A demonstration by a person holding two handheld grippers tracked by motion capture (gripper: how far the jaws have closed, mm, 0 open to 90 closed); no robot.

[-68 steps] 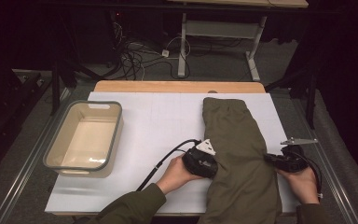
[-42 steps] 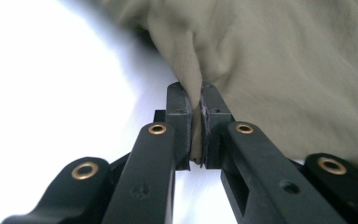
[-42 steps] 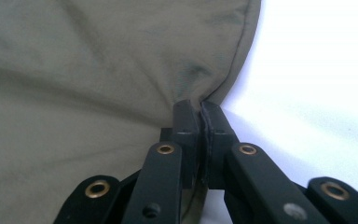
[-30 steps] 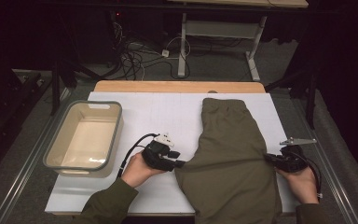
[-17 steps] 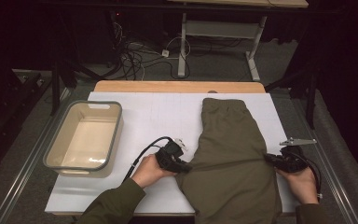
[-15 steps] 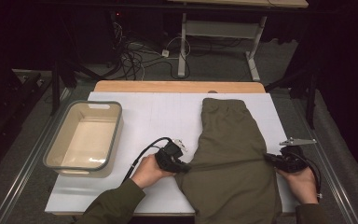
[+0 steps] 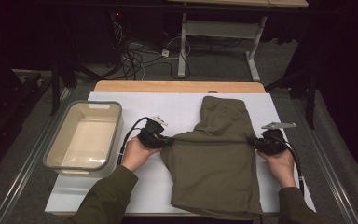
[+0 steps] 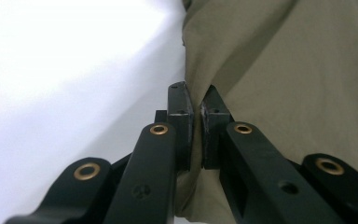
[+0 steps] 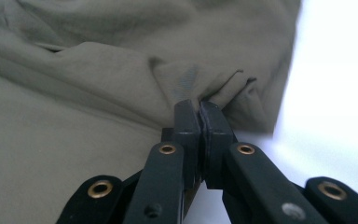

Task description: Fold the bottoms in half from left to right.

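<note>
An olive-green garment (image 7: pixel 214 158) lies flat on the white table cover (image 7: pixel 135 182), its narrow end pointing away from me. My left gripper (image 7: pixel 169 139) is shut on a pinch of the garment's left edge; in the left gripper view the cloth (image 8: pixel 298 70) runs down between the closed jaws of that gripper (image 8: pixel 196 100). My right gripper (image 7: pixel 253 141) is shut on the right edge. In the right gripper view a bunched fold of cloth (image 9: pixel 74 93) is clamped at the tips of that gripper (image 9: pixel 199 109). The cloth is drawn taut between the two grips.
A shallow beige tub (image 7: pixel 56 144) stands on the left of the table, beside my left hand. A wooden board edge (image 7: pixel 177 86) shows past the white cover. Cables and a table frame lie on the dark floor beyond.
My left gripper came in from the left and closed on the garment's left edge. Both hands then moved away from me, carrying the middle of the garment with them.
</note>
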